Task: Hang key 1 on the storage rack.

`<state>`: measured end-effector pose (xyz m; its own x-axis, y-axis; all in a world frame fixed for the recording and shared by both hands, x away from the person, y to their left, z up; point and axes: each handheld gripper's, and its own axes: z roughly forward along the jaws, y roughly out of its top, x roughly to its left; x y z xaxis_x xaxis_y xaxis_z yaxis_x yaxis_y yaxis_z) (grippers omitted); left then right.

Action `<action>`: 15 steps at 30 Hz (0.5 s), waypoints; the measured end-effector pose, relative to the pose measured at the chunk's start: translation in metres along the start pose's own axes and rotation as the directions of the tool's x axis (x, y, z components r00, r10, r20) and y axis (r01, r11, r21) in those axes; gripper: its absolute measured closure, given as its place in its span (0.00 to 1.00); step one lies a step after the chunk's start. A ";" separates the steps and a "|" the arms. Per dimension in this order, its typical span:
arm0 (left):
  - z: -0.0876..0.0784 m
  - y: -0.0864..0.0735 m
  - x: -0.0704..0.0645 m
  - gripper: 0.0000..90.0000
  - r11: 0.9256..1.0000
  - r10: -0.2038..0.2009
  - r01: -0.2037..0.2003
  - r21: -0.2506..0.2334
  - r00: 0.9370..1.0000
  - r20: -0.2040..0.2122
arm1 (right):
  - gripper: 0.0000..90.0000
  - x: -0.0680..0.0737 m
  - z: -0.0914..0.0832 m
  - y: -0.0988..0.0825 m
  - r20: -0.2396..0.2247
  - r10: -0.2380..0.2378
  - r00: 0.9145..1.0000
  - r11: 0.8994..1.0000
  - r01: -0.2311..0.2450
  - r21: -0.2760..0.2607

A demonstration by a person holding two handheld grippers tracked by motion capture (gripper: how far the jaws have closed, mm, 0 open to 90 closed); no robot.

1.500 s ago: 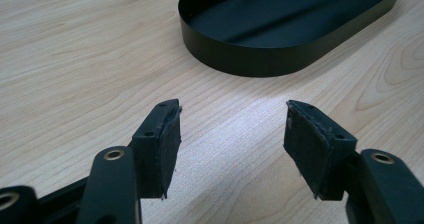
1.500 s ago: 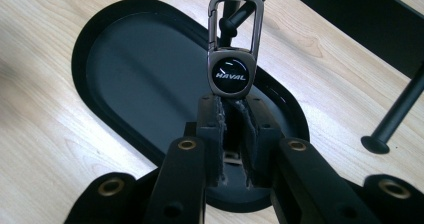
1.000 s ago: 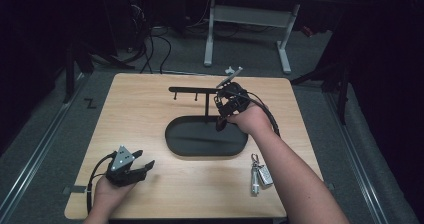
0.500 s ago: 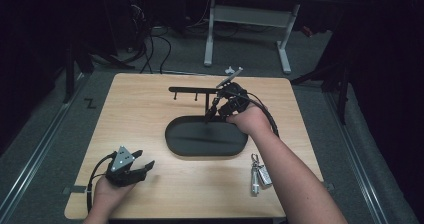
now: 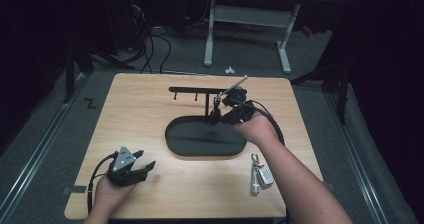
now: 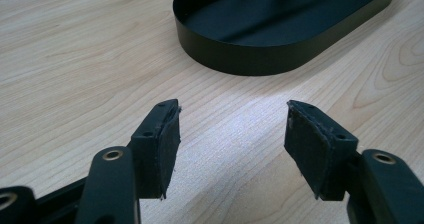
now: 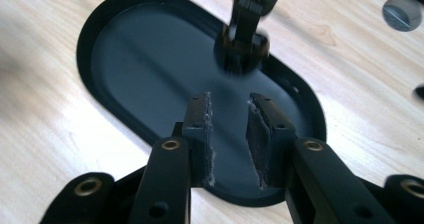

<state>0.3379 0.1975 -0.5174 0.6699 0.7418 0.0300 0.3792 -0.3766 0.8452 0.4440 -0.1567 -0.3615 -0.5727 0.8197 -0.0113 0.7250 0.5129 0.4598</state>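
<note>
A black oval tray is seen at the middle of the wooden counter, with a post rising from its far edge and carrying a hooked crossbar. A set of keys lies on the counter near the tray's right end, just beside the right forearm.

The right gripper is held over the tray's far right part, close to the foot of the post. In the right gripper view its fingers are parted by a narrow gap, nothing between them, above the tray floor, with the post's base just ahead.

The left gripper is held low at the counter's near left corner, well apart from the tray. In the left gripper view its fingers are spread wide and released above bare wood, the tray wall lying ahead.
</note>
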 end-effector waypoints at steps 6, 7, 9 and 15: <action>0.000 0.000 0.000 0.44 1.000 -0.003 0.003 0.006 1.000 0.001 | 0.77 0.006 0.000 -0.019 -0.034 -0.016 0.999 1.000 0.016 0.007; 0.000 0.000 0.000 0.44 1.000 -0.003 0.003 0.005 1.000 0.001 | 0.77 0.007 0.001 -0.023 -0.035 -0.020 0.999 1.000 0.020 0.008; 0.000 0.000 -0.001 0.44 1.000 -0.006 0.006 0.004 1.000 0.002 | 0.76 0.010 0.003 -0.032 -0.046 -0.024 0.999 1.000 0.025 0.008; 0.000 0.000 -0.001 0.43 1.000 -0.004 0.004 0.009 1.000 0.003 | 0.74 0.016 0.007 -0.060 -0.063 -0.030 0.998 1.000 0.030 0.003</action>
<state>0.3371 0.1969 -0.5178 0.6700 0.7419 0.0249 0.3876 -0.3782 0.8407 0.3943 -0.1721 -0.3955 -0.6170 0.7863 0.0315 0.7086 0.5377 0.4570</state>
